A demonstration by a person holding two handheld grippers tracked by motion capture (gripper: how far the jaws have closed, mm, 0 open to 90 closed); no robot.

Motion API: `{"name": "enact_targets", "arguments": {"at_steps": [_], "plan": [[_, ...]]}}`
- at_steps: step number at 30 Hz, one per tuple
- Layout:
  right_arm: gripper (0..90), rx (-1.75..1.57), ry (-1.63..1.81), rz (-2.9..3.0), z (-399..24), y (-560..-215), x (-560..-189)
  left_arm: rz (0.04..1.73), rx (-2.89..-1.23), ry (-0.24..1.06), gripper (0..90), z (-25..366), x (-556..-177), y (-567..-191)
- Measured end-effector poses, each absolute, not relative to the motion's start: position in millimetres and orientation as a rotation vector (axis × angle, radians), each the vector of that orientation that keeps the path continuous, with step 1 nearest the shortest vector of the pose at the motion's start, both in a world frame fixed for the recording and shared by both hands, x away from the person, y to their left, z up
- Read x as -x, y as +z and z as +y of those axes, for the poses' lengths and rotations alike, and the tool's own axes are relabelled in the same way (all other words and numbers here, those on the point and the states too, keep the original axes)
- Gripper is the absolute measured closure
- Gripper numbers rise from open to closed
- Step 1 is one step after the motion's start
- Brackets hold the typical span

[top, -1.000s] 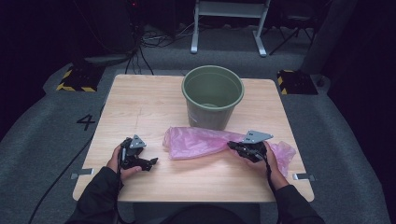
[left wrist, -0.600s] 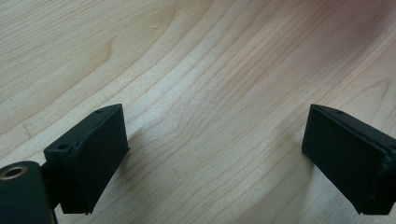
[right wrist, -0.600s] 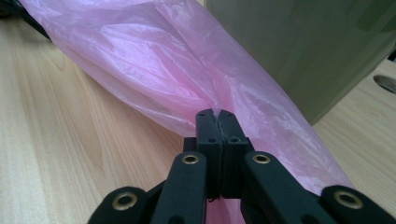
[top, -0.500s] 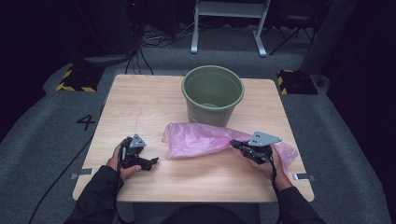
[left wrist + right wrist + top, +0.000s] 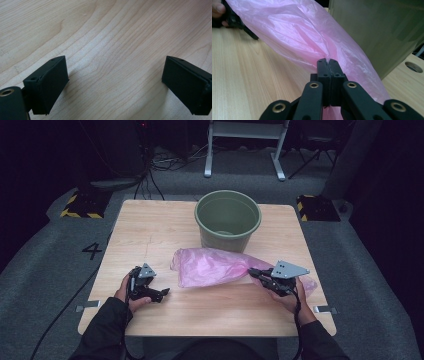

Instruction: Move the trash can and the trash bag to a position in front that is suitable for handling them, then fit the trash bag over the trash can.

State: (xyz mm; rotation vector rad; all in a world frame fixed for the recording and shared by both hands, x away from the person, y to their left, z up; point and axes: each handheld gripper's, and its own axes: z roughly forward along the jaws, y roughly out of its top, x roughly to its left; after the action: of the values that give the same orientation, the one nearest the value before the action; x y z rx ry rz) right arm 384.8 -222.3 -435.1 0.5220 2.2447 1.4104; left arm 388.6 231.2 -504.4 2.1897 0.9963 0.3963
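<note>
Pinching a fold of the pink plastic bag (image 5: 215, 266), the right gripper (image 5: 256, 273) has its jaws clenched on the film near the table's right front area; in the right gripper view the two black jaws meet with the pink plastic (image 5: 307, 42) caught between their tips. From there the bag stretches leftward across the middle of the wooden table (image 5: 150, 227), its bunched end lying just in front of the green bucket (image 5: 228, 219), which stands upright near the back edge, right of centre. Toward the front left corner, the left gripper (image 5: 162, 293) rests low over bare wood, well apart from the bag; its jaws stand wide and released, with nothing between them, having just been opening a little further.
</note>
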Motion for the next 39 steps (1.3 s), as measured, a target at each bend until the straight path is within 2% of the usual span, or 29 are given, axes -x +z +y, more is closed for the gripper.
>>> {"name": "enact_targets", "arguments": {"at_steps": [39], "plan": [[90.0,-0.496,1.522,1.97,-264.2,-384.1,-359.8,1.005,-2.192,0.403,5.1,229.2,-392.1,-504.4]]}}
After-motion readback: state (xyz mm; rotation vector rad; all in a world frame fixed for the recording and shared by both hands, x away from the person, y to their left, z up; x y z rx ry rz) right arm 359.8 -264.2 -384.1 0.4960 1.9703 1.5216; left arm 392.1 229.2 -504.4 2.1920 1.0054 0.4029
